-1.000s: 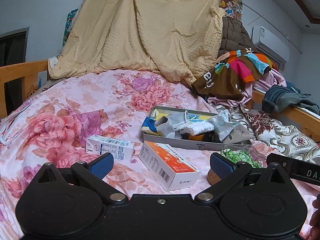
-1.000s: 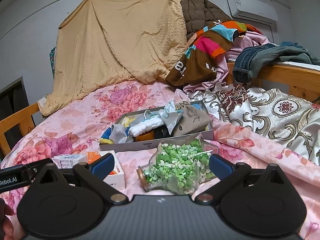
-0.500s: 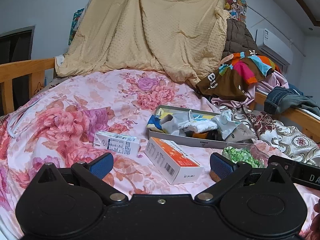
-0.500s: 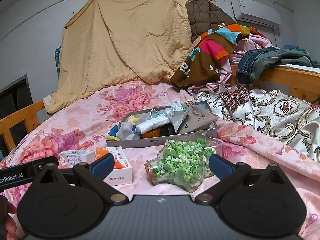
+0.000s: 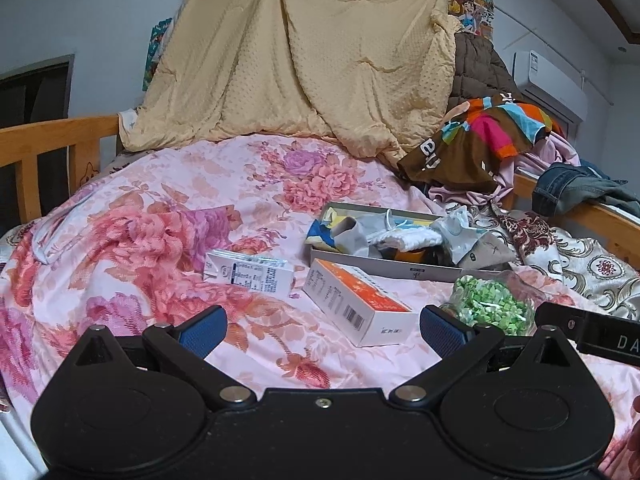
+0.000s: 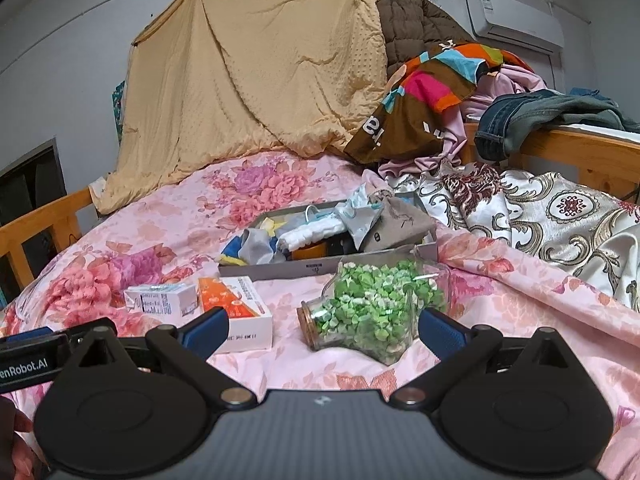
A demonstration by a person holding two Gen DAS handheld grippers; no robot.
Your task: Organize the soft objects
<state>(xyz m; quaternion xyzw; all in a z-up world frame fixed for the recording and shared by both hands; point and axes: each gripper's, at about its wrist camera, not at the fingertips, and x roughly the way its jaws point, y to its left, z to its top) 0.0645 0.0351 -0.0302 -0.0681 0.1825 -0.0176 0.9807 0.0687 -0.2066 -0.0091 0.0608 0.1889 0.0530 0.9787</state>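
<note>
Boxes [image 5: 352,304] and a jar [image 6: 372,312] lie before the tray [image 6: 320,270] — both tongs [image 5: 320,330] [image 6: 322,328] apart, empty.

Each hand-held gripper, left [image 5: 322,330] and right [image 6: 323,326], has a black body with round discs, silver screws and ribbed blue finger pads [image 5: 202,330]; the right one's side bears white lettering.

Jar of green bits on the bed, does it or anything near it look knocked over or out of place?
Yes. The jar lies on its side on the bedspread, cork end toward the orange box; nothing looks spilled. Behind it, socks and cloths bulge messily over the rim of the grey tray.
</note>
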